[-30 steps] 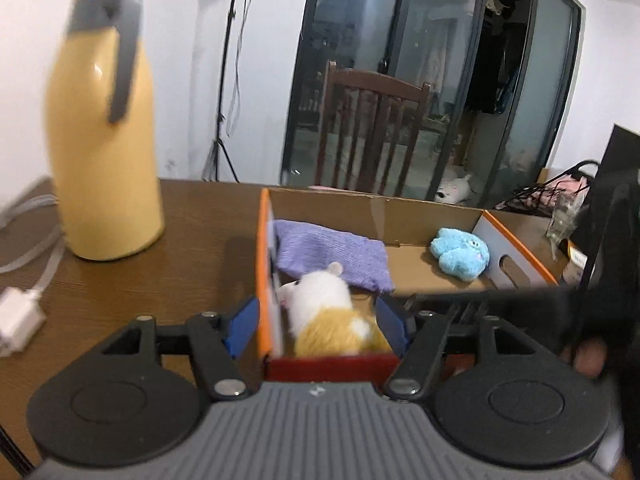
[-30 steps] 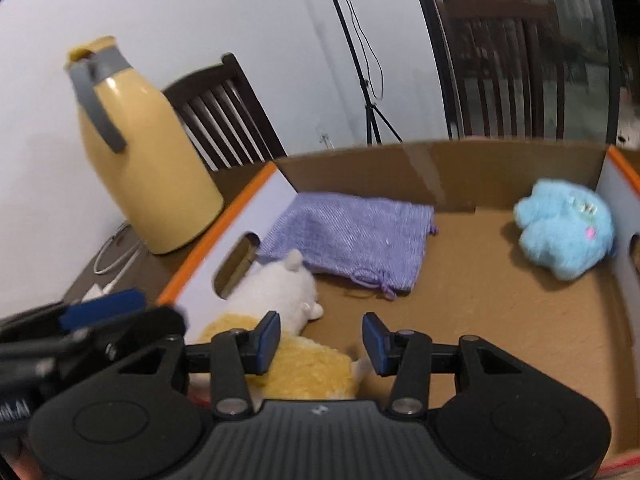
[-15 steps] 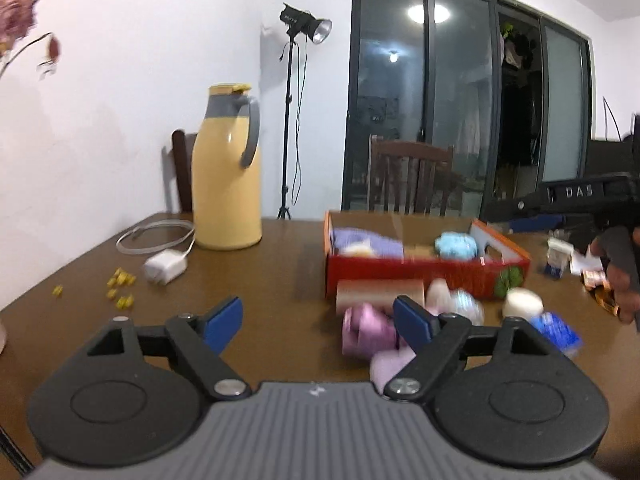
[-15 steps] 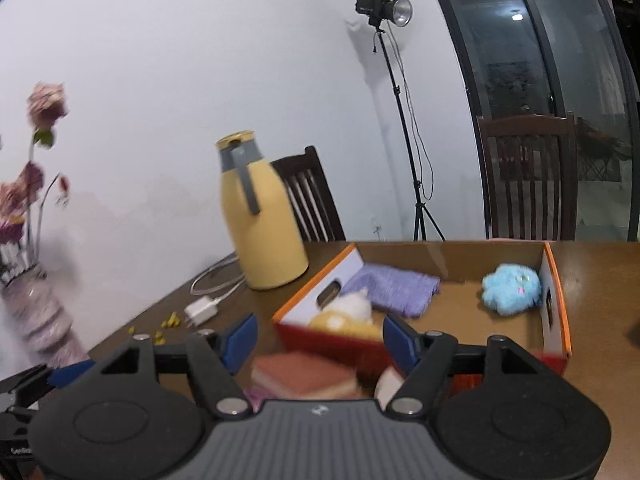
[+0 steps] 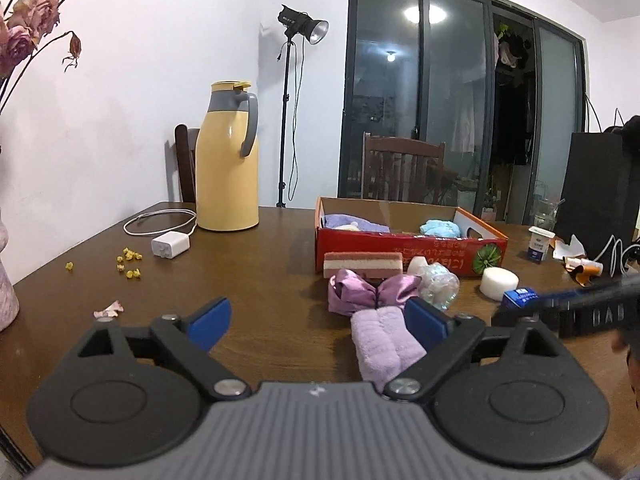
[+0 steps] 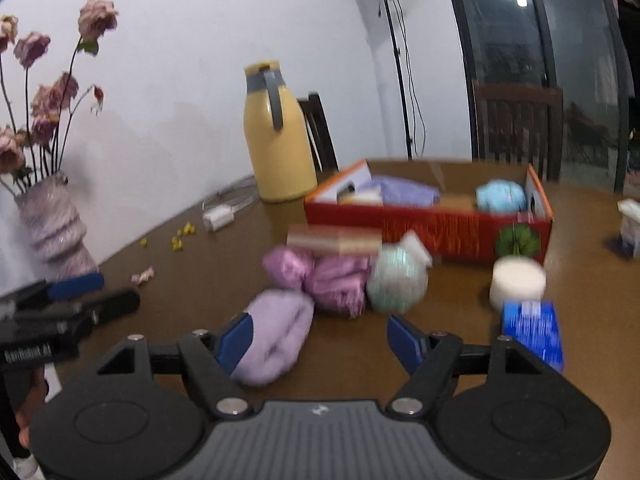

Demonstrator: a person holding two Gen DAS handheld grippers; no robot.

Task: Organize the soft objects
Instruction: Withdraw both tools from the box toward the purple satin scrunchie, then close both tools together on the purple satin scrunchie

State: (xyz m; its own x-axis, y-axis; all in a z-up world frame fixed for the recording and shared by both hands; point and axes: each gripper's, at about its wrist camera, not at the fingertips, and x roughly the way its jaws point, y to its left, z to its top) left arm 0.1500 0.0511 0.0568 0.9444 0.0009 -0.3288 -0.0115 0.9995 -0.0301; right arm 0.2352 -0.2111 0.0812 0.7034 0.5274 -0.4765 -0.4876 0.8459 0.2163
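- The left gripper [image 5: 318, 320] hovers low over the brown counter [image 5: 260, 264]; its blue fingers [image 5: 210, 317] are spreading wider and pinch nothing.
- A folded lilac towel [image 5: 384, 344] lies on the counter just inside the left gripper's right-hand finger; whether they touch is unclear.
- Beyond the towel sits a shiny purple bow [image 5: 368, 290], then a pink-and-cream layered sponge [image 5: 362, 264] against the red cardboard box [image 5: 400, 246].
- Inside the box lie a purple cloth [image 5: 356, 222] and a light-blue plush toy [image 5: 439, 227].
- The right gripper [image 6: 320, 336] is also opening, fingers apart and empty, with the lilac towel beside its left-hand finger.
- A white foam disc [image 6: 517, 282] and a blue carton [image 6: 532, 330] rest to the right; a yellow thermos jug [image 5: 227, 160] stands behind.
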